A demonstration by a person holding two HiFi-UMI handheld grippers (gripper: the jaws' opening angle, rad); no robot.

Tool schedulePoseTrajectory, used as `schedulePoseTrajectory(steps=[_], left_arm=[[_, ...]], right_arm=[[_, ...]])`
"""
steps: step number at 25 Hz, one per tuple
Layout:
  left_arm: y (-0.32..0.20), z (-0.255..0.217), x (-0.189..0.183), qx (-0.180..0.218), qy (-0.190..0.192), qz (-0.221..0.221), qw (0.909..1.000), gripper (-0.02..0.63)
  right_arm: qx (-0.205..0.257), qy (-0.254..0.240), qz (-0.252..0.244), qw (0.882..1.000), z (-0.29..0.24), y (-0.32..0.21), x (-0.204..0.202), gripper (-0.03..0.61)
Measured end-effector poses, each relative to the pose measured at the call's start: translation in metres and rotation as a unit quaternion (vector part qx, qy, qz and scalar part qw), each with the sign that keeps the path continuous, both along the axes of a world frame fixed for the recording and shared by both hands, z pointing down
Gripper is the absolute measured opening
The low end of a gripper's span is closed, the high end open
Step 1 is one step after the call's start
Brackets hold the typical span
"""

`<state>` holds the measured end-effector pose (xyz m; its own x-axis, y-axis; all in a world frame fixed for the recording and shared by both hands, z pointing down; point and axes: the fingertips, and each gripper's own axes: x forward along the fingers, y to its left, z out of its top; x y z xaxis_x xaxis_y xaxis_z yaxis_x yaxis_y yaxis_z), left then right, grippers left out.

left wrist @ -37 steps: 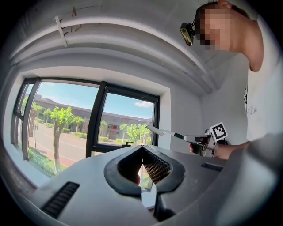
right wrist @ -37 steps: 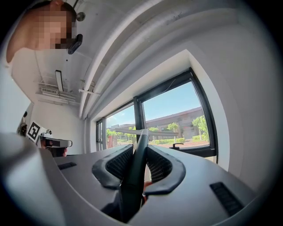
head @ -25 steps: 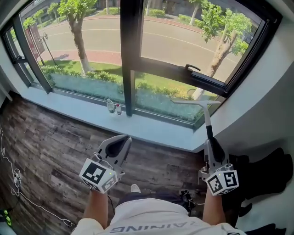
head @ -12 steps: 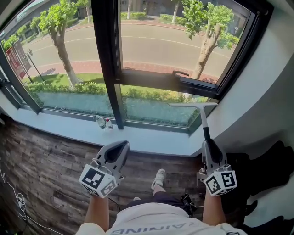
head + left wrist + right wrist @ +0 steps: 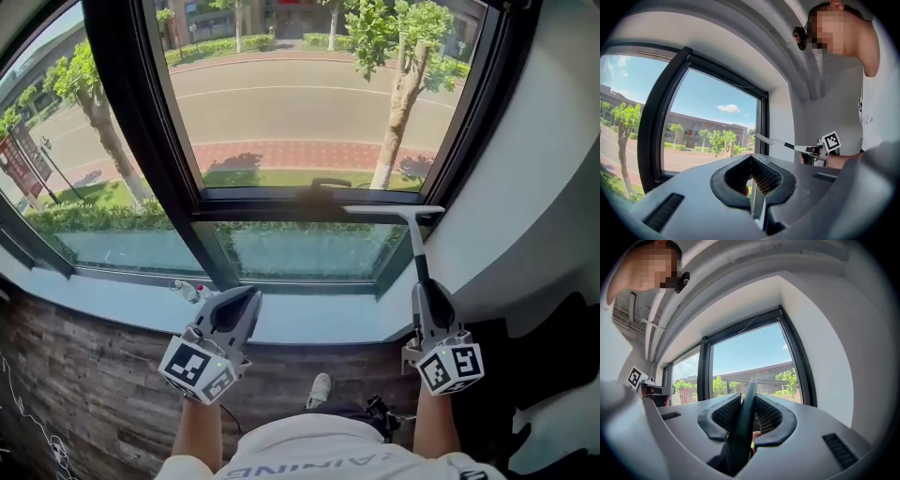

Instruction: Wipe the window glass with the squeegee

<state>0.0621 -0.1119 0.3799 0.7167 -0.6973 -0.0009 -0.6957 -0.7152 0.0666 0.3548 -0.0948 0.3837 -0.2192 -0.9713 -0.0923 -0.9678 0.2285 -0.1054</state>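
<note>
Squeegee, dark handle, pale T-blade by window glass, pinched in right tongs; left tongs pressed together

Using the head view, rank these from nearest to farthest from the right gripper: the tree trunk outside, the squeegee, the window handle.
1. The squeegee, held in the right gripper.
2. The window handle, ahead and to the left.
3. The tree trunk, outdoors, straight ahead.
</note>
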Motion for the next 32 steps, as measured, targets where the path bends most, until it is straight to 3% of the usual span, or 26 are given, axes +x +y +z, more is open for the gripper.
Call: schedulePoseTrajectory(steps=[6,14,20,25,32], left_arm=[[-0.037,0.000,0.016,0.006,0.001,0.008,0.9999,0.017],[-0.122,-0.018,0.075,0.006,-0.001,0.047,0.9989,0.017],[-0.156,-0.021,0.070,0.017,0.001,0.084,0.9963,0.017],[-0.180,-0.024,0.042,0.026,0.000,0.104,0.9942,0.017],[-0.201,-0.021,0.018,0.032,0.007,0.118,0.9924,0.017]], right_arm=[[0.005,-0.004,0.009,1.000,0.001,-0.032,0.013,0.100],[0.006,-0.006,0.037,0.999,-0.014,-0.094,0.064,0.100],[0.015,0.000,0.077,0.997,-0.024,-0.107,0.057,0.100],[0.031,0.004,0.096,0.995,-0.044,-0.130,0.030,0.100],[0.129,0.041,0.102,0.986,-0.130,-0.191,0.005,0.100]])
